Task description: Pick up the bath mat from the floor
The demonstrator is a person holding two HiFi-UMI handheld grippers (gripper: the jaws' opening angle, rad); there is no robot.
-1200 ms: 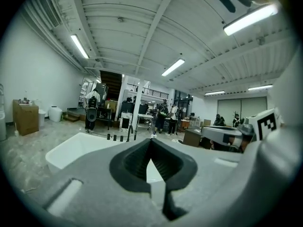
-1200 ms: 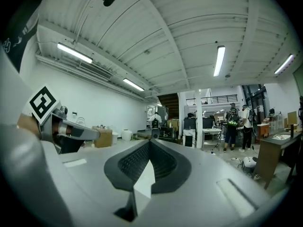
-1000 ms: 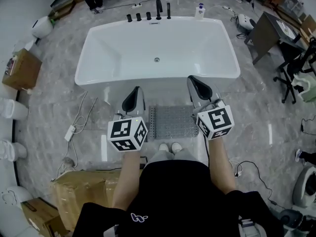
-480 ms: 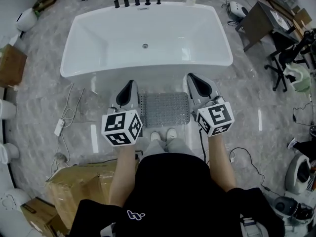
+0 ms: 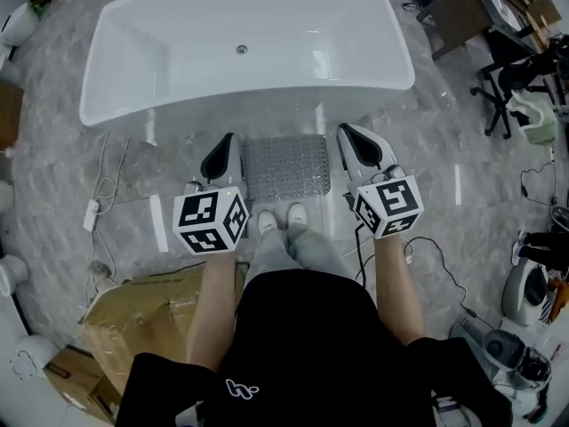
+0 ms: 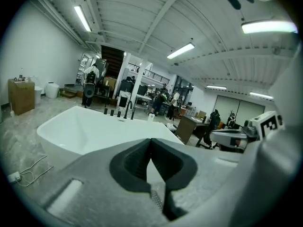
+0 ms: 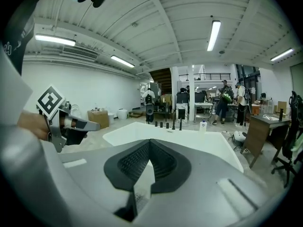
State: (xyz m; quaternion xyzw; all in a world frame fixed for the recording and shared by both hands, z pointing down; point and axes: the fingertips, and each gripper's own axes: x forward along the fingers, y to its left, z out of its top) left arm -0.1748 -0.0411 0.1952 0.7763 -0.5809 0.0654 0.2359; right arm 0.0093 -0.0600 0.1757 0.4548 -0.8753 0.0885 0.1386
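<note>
Mat: the grey studded rectangular bath mat [image 5: 285, 165] lies flat on the grey marbled floor [image 5: 133, 176], its far edge at the foot of the white rectangular bathtub [image 5: 356, 25].
Left tongs [image 5: 222, 152]: pressed together with nothing between them; seen from above, just beside the mat's left edge.
Right tongs [image 5: 354, 140]: pressed together, empty; just beside the mat's right edge.
Feet: the person's white shoes [image 5: 267, 221] stand by the mat's near edge.

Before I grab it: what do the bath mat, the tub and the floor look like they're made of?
Bath mat: grey, slightly translucent, covered in small bumps or holes; likely soft plastic or rubber.
Bathtub: smooth glossy white; probably acrylic or ceramic.
Floor: polished grey veined stone or tile, with bright light reflections on it.
</note>
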